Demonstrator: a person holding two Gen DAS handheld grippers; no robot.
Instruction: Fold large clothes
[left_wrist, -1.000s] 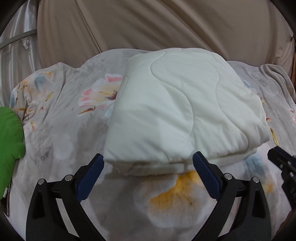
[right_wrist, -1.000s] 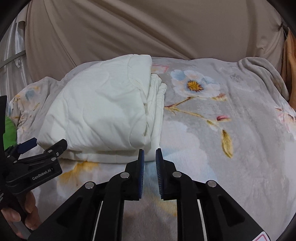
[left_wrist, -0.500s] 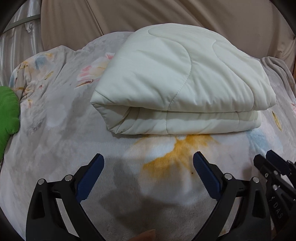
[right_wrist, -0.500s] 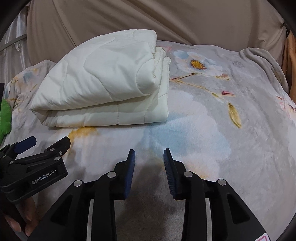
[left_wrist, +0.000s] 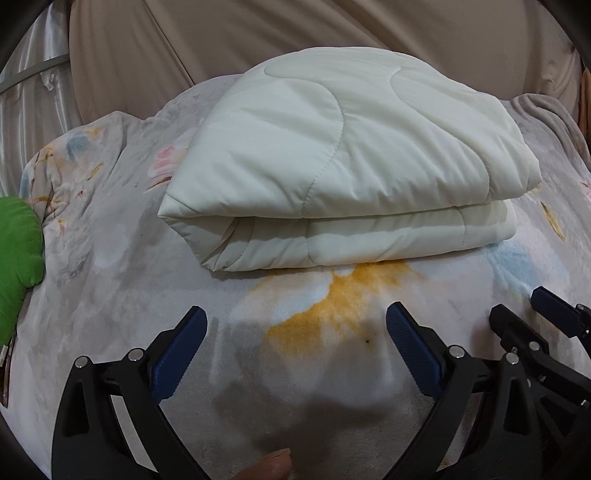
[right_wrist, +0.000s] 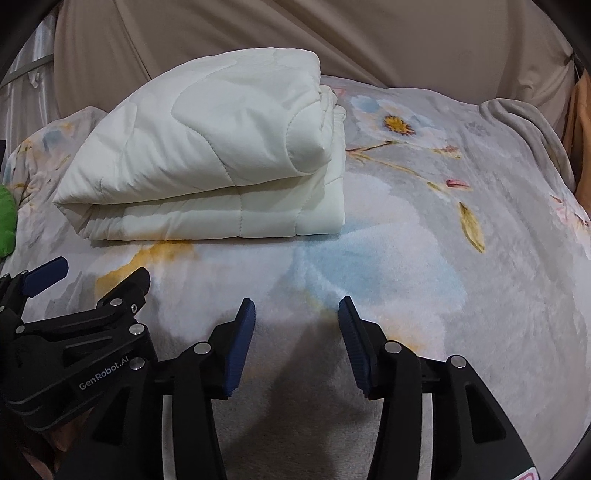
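Note:
A white quilted cover (left_wrist: 332, 162) lies folded into a thick bundle on the floral blanket (left_wrist: 110, 266); the right wrist view shows the same cover (right_wrist: 221, 158) at upper left. My left gripper (left_wrist: 295, 325) stands open near the blanket's front, a short way in front of the bundle, with nothing between its blue pads. My right gripper (right_wrist: 297, 317) is beside it, to the right; its jaws are opening and hold nothing. Each gripper shows in the other's view: the right gripper (left_wrist: 532, 321) at the right edge, the left gripper (right_wrist: 88, 280) at lower left.
A green cushion (left_wrist: 14, 258) lies at the left edge of the bed. Beige curtain fabric (left_wrist: 295, 33) hangs behind the bed. A grey blanket fold (right_wrist: 524, 125) bunches at the far right. A fingertip (left_wrist: 273, 465) shows at the bottom edge.
Both grippers have drawn back and down from the folded cover, which now lies farther off. The right gripper's jaws have spread from nearly shut to well apart.

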